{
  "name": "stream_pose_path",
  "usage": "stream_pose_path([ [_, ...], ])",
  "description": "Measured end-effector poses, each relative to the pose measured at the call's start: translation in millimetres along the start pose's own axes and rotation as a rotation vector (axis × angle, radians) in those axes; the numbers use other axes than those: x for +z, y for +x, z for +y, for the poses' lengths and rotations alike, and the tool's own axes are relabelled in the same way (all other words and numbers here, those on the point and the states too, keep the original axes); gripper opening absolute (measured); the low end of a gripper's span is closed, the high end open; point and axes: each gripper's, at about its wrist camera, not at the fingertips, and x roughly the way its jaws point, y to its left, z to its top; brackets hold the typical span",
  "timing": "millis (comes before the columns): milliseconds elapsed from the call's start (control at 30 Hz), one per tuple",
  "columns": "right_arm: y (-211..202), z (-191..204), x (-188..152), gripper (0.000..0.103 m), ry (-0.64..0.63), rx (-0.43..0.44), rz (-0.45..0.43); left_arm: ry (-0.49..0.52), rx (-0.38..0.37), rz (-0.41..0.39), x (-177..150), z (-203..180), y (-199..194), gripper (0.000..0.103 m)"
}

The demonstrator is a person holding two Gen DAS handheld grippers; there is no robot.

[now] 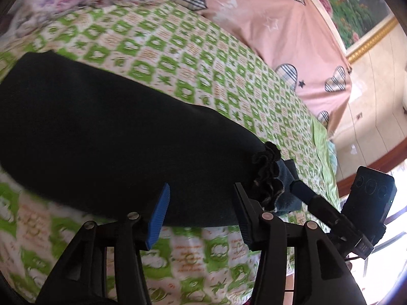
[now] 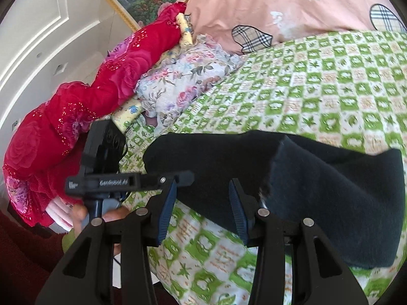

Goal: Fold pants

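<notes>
Both tongs gape wide, gripping nothing: left tongs [image 1: 201, 208], right tongs [image 2: 202, 209] above black pants [image 1: 101, 137] on bed [image 1: 203, 58].

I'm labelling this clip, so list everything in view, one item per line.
pants: one, black, lying on the bedsheet, ruffled hem by the right gripper
bedsheet: one, green and white check, covering the bed
pink cover: one, pink with plaid hearts, at the bed's far side
floral cloth: one, pale, beside the red blanket
red blanket: one, red, bed's edge
framed picture: one, gold frame, wall
left gripper: jaws open over the pants
right gripper: jaws open over the pants
</notes>
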Motion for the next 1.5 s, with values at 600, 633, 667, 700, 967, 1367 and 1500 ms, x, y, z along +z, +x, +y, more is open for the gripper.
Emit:
stream_pose_path([
  [600,70.6,30.2,31.2,0.052,-0.097,0.066,0.115,-0.298,0.176,-0.143,-26.0,93.1,-69.3,0.058],
  [633,76.1,32.1,35.5,0.052,-0.108,0.062,0.127,-0.314,0.181,-0.144,-25.6,97.8,-70.0,0.058],
  [667,80.3,33.8,38.4,0.053,-0.116,0.063,0.134,-0.327,0.183,-0.145,-25.0,101.7,-70.2,0.058],
  [700,85.4,35.7,42.2,0.053,-0.123,0.066,0.141,-0.336,0.184,-0.146,-24.2,104.7,-70.0,0.058],
  [967,133.7,49.5,66.7,0.056,-0.184,0.084,0.216,-0.413,0.173,-0.146,-10.1,127.3,-60.4,0.058],
  [1367,227.0,56.5,101.5,0.057,-0.303,0.083,0.392,-0.470,0.106,-0.164,2.9,150.5,-53.3,0.058],
  [1500,257.9,62.1,107.4,0.057,-0.370,0.102,0.483,-0.476,0.084,-0.179,-0.2,154.8,-55.2,0.058],
])
